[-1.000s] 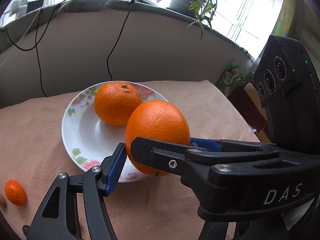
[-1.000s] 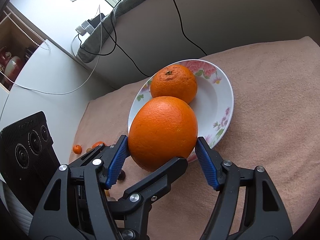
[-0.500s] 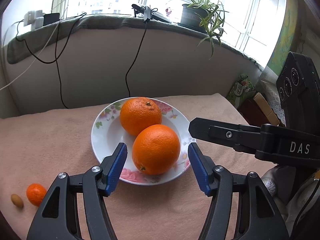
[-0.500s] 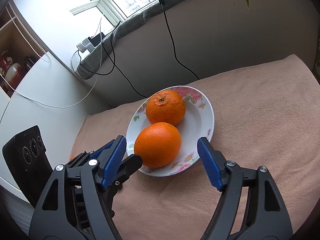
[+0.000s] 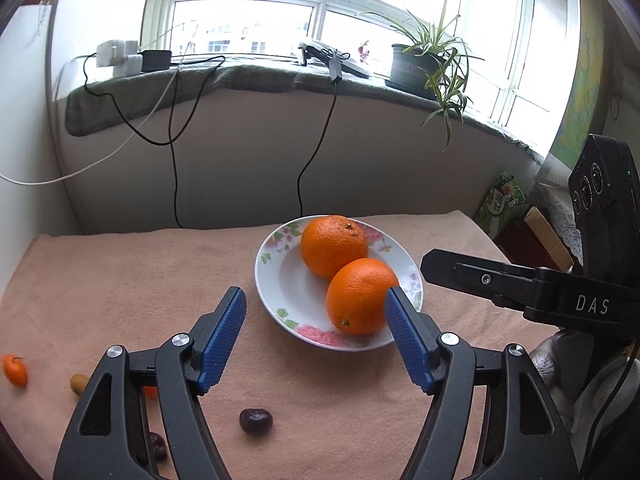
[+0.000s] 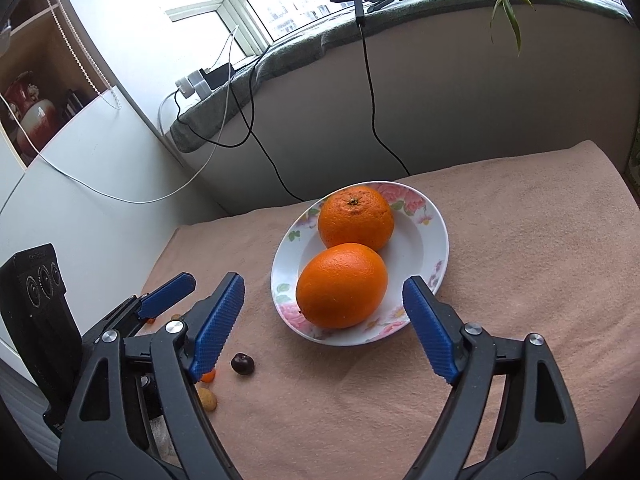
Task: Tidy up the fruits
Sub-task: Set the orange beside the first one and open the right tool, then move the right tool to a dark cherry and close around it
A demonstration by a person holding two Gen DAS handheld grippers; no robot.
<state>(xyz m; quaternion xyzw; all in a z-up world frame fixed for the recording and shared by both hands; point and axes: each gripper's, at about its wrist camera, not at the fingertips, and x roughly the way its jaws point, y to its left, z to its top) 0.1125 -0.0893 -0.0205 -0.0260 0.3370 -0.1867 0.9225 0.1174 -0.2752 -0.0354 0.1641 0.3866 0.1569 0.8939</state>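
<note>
— What do you make of the plate (image 5: 268, 276) from where you stand?

— White, with pink flowers round the rim, sitting on the peach-coloured cloth (image 6: 520, 248) towards the window wall. Two oranges lie in it, touching each other. The far orange (image 5: 334, 246) sits on the wall side of the plate, stem end up. The near orange (image 5: 360, 296) lies at the plate's front edge.

— And the tongs?

— Both sets gape wide and carry nothing. The left gripper (image 5: 316, 334) hangs in front of the plate, on its left side; its right-hand blue pad crosses the near orange in that view, though I cannot tell whether it touches. The right gripper (image 6: 324, 330) hangs straight in front of the plate, its fingers (image 6: 218, 322) spread to either side of the near orange and short of it.

— Anything off the plate?

— Small fruit, scattered on the cloth to the left of the plate and nearer than it. A dark cherry (image 5: 256, 421) lies closest. Further left there is a tan nut-like piece (image 5: 79, 383), then a small kumquat (image 5: 15, 370) near the cloth's edge. Another dark piece (image 5: 157, 444) and a bit of orange (image 5: 150, 391) peep out from behind the left gripper's arm, too hidden to name.

— Behind the plate?

— Black cables (image 5: 316, 152) hang down the wall, and a potted plant (image 5: 430, 62) stands on the sill up to the right.
</note>
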